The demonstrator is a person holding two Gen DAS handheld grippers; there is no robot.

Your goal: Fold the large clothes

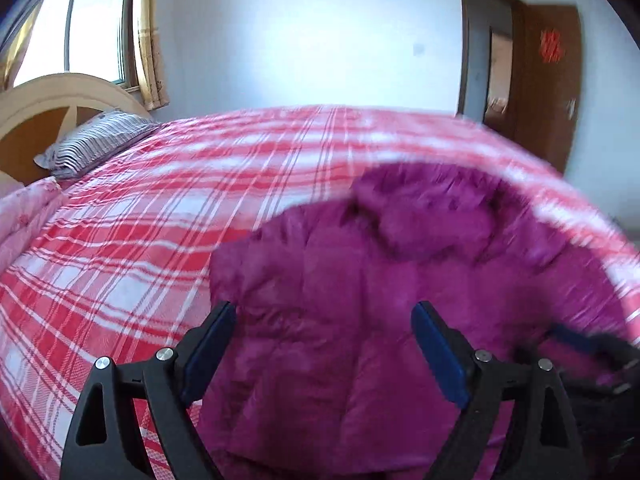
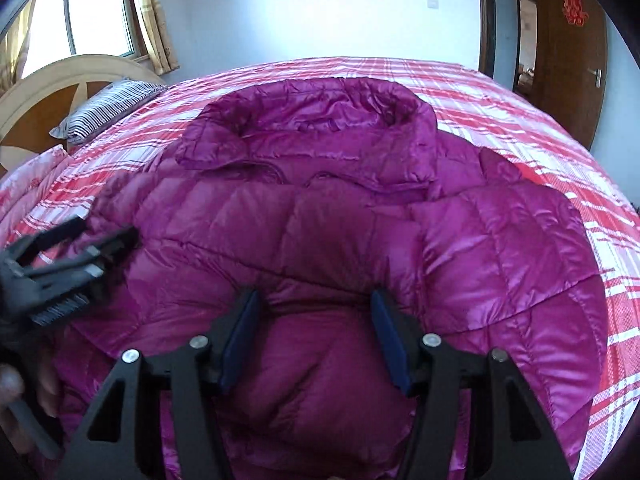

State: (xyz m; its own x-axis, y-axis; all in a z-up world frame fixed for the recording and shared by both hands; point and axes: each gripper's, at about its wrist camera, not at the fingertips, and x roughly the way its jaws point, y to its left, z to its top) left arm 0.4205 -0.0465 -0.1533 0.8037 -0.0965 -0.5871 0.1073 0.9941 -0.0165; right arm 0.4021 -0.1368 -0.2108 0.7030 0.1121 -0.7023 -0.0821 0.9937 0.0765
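1. Right wrist view shows the bed (image 2: pixel 520 128), covered in a red and white plaid sheet, filling most of the scene from near to far.
2. On the sheet lies the magenta puffer jacket (image 2: pixel 328 240), front up, its collar (image 2: pixel 312 128) toward the far side and its hem toward the near edge; it sits right of the bed's middle in the left wrist view.
3. At the far left a striped pillow (image 2: pixel 108 108) rests against the curved headboard (image 2: pixel 48 92), with a window (image 2: pixel 96 12) above.
4. At the far right stands a brown door (image 2: pixel 568 56).
5. The right gripper (image 2: pixel 316 304) hovers over the jacket's lower middle, jaws spread wide, holding nothing.
6. The left gripper (image 1: pixel 324 312) hangs over the jacket's left part, jaws likewise wide apart and empty.
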